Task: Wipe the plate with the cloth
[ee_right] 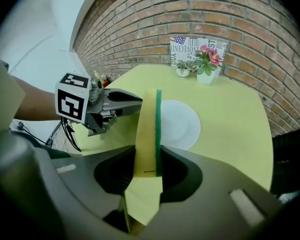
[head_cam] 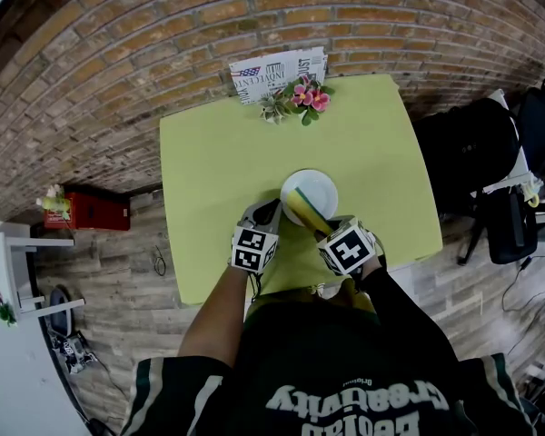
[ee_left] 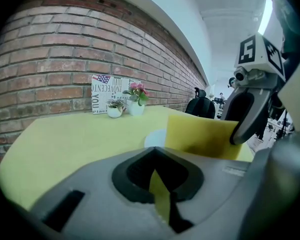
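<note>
Plate (head_cam: 320, 187), white and round, lies on the yellow-green counter (head_cam: 209, 153), with the yellow cloth (head_cam: 302, 211) hanging over its near edge. The right hand-held gripper (head_cam: 320, 229), on the plate's near side, is clenched on the cloth, whose green backing faces one way. The left hand-held gripper (head_cam: 275, 211), just beside the plate's near-left rim, appears to pinch a thin edge of the same cloth.

To wipe well, I judge the cloth should be lowered flat onto the plate and swept across it, with pressure light enough that the plate does not slide.

Beyond the plate, against the brick wall, a sign (head_cam: 277, 73) with a flag patch reads "JUST" and "YOU", behind potted pink flowers (head_cam: 304, 96). The person's shirt shows "Creativity".
</note>
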Motion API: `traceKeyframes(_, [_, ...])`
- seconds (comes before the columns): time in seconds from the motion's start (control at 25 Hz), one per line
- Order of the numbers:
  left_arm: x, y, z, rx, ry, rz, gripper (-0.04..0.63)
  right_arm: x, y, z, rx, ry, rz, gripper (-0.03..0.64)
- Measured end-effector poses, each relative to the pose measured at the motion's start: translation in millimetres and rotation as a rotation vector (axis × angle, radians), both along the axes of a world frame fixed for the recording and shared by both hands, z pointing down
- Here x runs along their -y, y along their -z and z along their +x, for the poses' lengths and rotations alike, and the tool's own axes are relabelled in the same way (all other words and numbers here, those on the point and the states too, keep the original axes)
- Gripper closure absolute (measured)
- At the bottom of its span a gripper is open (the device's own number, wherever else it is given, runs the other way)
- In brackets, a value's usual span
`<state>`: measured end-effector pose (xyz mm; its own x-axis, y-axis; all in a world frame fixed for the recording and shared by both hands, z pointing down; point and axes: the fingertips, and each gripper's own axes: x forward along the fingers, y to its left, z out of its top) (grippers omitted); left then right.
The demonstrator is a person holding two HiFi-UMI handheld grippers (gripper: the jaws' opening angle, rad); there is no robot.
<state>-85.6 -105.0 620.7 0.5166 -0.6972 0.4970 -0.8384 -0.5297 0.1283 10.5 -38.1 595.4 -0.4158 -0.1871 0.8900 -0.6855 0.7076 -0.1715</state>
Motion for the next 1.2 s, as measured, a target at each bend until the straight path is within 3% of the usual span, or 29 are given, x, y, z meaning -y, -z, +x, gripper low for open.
traceKeyframes(0.52, [-1,0,0,0.013,0.008,0.013,0.594,-13,-12,0,-0.027,0.020,-0.037,0.489])
traceKeyframes(1.2, [0,0,-1,0.011,0.029,0.022,0.594,0,-13,48,-0.062,-0.081,-0.036,0.489])
